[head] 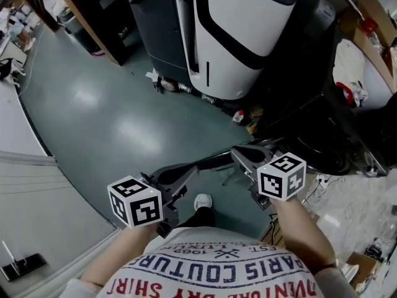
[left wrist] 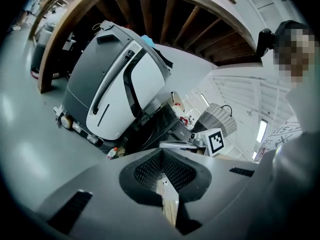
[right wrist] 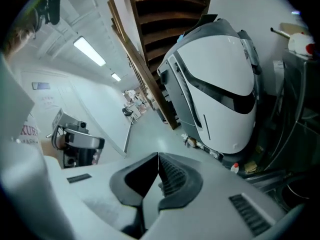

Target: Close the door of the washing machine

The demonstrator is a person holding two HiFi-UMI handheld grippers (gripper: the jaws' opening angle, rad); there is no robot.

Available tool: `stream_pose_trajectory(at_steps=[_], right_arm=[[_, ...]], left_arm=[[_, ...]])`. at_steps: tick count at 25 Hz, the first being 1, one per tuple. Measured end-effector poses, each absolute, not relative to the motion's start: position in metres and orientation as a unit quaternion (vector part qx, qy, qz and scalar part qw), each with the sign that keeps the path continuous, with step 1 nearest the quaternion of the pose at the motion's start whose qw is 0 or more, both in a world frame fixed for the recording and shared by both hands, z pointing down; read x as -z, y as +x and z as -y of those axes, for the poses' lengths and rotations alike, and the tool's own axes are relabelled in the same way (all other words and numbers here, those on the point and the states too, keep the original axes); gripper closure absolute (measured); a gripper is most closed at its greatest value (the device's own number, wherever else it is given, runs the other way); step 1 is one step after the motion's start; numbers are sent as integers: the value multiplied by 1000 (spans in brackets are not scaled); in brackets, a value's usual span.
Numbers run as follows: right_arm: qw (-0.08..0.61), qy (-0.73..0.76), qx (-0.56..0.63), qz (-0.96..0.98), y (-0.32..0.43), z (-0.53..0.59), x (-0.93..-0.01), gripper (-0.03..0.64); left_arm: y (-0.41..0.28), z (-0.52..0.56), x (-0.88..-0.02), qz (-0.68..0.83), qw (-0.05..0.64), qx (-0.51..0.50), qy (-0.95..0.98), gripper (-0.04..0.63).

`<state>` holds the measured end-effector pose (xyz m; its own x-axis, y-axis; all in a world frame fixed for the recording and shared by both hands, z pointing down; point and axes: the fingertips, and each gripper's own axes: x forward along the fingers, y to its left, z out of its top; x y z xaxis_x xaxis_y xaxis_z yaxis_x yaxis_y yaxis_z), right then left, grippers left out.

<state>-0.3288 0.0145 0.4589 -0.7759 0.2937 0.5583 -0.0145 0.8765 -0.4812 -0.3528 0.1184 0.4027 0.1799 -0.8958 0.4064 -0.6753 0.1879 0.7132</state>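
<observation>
Hovering closed, left tongs (left wrist: pixel 161 152) and right tongs (right wrist: pixel 158 155) — door indiscernible.

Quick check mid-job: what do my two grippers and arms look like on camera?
The left gripper and right gripper both have grey bodies, and each carries a white cube with black square markers. Their pads are black and ribbed. The person wears a white T-shirt with red and blue lettering. No sleeves reach the forearms.

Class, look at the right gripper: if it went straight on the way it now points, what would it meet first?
Probably the floor: the right gripper, jaws together, aims low over it, left of the white and grey machine. Farther on stands the wooden frame, but depth is unclear.
</observation>
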Motion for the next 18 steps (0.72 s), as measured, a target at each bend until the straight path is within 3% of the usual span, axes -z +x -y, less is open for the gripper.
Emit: stream_pose_trajectory(at_steps=[18], right_arm=[[438, -1, -150, 886, -346, -8, -553, 595]], left_arm=[[-373, -138, -448, 632, 479, 115, 598, 568]])
